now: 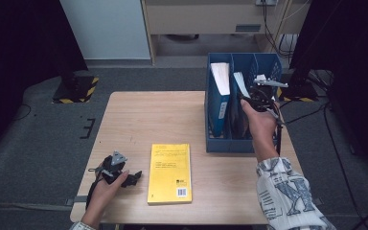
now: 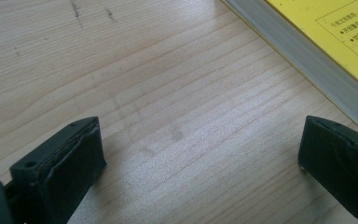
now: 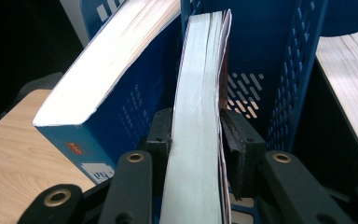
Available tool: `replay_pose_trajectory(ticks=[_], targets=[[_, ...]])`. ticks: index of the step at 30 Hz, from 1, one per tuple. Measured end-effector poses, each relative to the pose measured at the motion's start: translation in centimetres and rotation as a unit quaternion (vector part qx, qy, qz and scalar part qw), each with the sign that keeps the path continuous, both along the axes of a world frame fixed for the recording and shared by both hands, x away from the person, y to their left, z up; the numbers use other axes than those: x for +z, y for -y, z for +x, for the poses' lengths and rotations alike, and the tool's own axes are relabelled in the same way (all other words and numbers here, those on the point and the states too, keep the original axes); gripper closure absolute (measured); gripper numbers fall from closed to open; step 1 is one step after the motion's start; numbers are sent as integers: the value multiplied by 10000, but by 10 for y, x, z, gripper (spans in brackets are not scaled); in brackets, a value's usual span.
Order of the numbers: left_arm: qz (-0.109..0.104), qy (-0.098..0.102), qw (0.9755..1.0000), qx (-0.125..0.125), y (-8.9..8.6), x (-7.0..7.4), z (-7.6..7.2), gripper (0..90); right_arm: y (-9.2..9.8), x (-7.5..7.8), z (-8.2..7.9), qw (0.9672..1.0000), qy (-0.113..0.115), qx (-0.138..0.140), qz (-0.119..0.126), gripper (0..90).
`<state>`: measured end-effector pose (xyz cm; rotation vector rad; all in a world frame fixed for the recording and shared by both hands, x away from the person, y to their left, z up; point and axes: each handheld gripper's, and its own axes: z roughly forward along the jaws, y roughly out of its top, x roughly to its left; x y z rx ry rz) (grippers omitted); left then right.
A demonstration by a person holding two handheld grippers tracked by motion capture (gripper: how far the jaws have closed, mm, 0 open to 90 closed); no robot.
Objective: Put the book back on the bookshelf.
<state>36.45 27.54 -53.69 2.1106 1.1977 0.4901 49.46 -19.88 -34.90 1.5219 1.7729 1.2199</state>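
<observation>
My table (image 1: 139, 120) is evenly lit from overhead, while the floor at nine and three o'clock falls nearly black; the high view is soft and grainy; my left gripper view shows a pale sheen on the wood; shadows stay faint.

The high view looks forward and down over the whole bench (image 1: 124, 124). The left gripper view sits close above it, sharing the yellow book (image 1: 170, 173); the right gripper view faces closely into the blue rack (image 3: 303, 70).
</observation>
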Motion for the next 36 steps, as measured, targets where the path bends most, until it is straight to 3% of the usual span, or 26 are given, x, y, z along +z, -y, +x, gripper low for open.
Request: replay_pose_trajectory(ticks=[17, 36], targets=[[3, -4, 10000, -5, 0, 0, 0, 0, 5, 2, 1, 9997, 82, -221, -61, 732], [-20, 6, 10000, 9, 1, 0, 0, 0, 2, 15, 34, 9984, 263, -476, -136, 734]])
